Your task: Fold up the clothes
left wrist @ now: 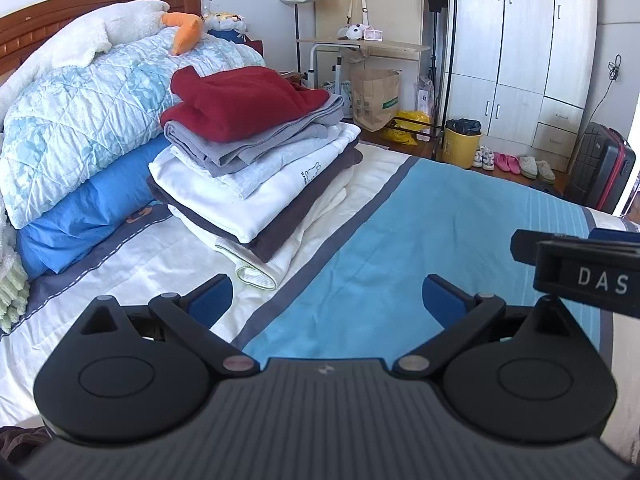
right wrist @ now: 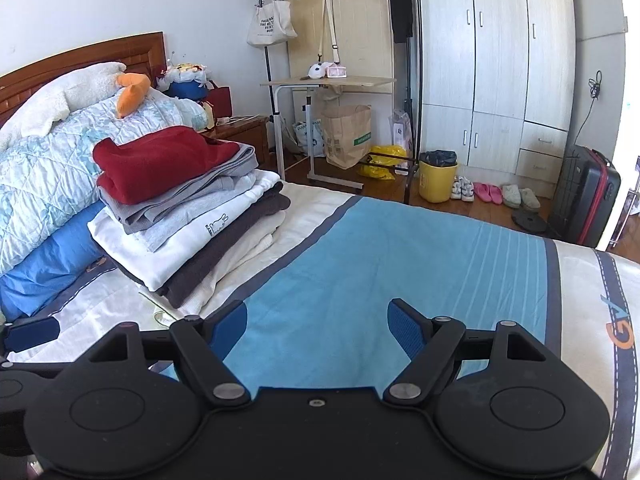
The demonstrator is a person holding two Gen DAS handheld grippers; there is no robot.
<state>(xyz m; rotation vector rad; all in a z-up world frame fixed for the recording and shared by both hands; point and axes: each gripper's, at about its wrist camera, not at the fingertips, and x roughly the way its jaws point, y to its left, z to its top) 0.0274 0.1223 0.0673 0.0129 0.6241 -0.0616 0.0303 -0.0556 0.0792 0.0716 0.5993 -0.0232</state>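
Left gripper (left wrist: 328, 300): jaws spread wide, nothing between the blue pads (left wrist: 212, 300), hovering over the bedsheet (left wrist: 400, 220) where white panel met blue panel. Right gripper (right wrist: 318, 322): also released, jaws wide, empty, over the blue panel. Both pointed down toward the bed at a slant. Part of the right gripper seen at the right edge of the left wrist view, black body lettered "DAS". One blue pad of the left gripper visible at the far left edge of the right wrist view.

Stack of folded clothes (left wrist: 256, 168) sat on the white part of the sheet, ahead and left of both grippers, well apart from the fingers, no contact. Top layer: red sweater (left wrist: 240, 100). Below it: grey pieces, then a white top with a small rabbit print (left wrist: 308, 172), a dark brown layer, cream knit at the bottom, its hem sticking out toward the left gripper. Stack slightly fanned, edges not flush.

Behind the stack: rolled quilt (left wrist: 80, 120) with pale blue pattern on a blue pillow (left wrist: 80, 216), up against the wooden headboard (left wrist: 100, 4). Orange plush (left wrist: 184, 32) on top of the quilt.

Beyond the bed: side table (right wrist: 328, 80), paper bag (right wrist: 346, 136), yellow bin (right wrist: 438, 178) with black liner, shoes and pink slippers (right wrist: 488, 192) on the floor, dark suitcase (right wrist: 586, 196), white wardrobe (right wrist: 500, 60), tote bag (right wrist: 272, 24) on a rack.
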